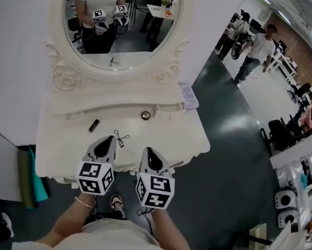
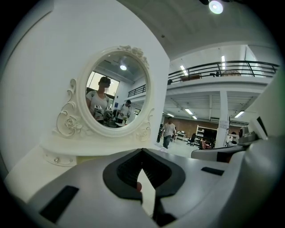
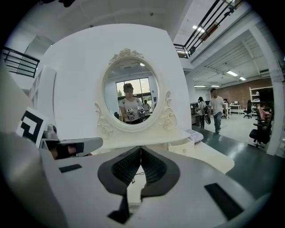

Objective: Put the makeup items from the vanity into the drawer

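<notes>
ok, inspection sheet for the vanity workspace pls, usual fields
Surface: white vanity top, mostly bare.
Job's things: dark tube, scissor-like tool and round compact lie on the top; small drawer pulled out a little.
Clutter: lilac box at the shelf's right end.
Grippers: left gripper and right gripper both shut, over the front edge.
Cables: nothing seen.
Surroundings: oval mirror; people on the floor to the right.

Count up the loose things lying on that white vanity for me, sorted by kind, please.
Dark tube: 1
Eyelash curler, scissor-shaped: 1
Round jar: 1
Pale purple box: 1
Total: 4
</notes>
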Demonstrator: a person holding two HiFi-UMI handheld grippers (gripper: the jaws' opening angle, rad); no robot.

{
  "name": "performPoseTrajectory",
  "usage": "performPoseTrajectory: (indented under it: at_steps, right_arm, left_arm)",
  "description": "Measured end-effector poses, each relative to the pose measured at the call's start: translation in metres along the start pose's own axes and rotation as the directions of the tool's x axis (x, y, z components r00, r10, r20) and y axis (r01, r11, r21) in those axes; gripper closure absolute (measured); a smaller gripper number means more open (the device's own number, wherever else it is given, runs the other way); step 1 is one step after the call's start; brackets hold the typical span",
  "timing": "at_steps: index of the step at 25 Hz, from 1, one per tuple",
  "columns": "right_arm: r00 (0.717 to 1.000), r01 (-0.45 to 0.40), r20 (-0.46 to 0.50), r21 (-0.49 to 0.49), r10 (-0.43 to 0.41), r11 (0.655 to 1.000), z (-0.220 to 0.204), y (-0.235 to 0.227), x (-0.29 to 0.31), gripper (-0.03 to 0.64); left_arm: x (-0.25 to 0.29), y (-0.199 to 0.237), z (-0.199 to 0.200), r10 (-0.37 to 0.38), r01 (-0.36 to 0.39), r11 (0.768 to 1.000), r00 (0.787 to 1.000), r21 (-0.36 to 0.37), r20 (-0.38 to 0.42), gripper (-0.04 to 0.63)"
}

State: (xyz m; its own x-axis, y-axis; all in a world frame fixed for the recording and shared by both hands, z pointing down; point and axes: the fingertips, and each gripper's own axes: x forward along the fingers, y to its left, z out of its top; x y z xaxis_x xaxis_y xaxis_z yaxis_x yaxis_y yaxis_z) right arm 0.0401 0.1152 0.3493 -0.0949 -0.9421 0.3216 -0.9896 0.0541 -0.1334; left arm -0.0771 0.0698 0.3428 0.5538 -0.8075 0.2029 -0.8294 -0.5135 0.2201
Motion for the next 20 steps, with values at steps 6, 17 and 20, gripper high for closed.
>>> performPoseTrajectory:
  at_steps: [6, 17, 20]
  right_arm:
    - [0.999, 0.013, -0.033, 0.008, -0.013, 1.0, 0.004, -0.011, 0.034, 0.598]
    - [0.994, 0.02, -0.109, -0.015, -0.022, 1.0, 0.001, -0.013, 0.073, 0.598]
    - [0.992, 0.008, -0.126, -0.017, -0.01, 1.0, 0.0, -0.017, 0.087, 0.598]
  left_arm:
    - [0.035, 0.015, 0.005, -0.011, 0.01, 1.0, 1.0, -0.009, -0.014, 0.594]
    - [0.065, 0.052, -0.009, 0.021, -0.025, 0.997, 0.998, -0.079, -0.053, 0.594]
    - [0.068, 0.062, -0.011, 0.052, -0.057, 0.994, 0.997, -0.088, -0.057, 0.594]
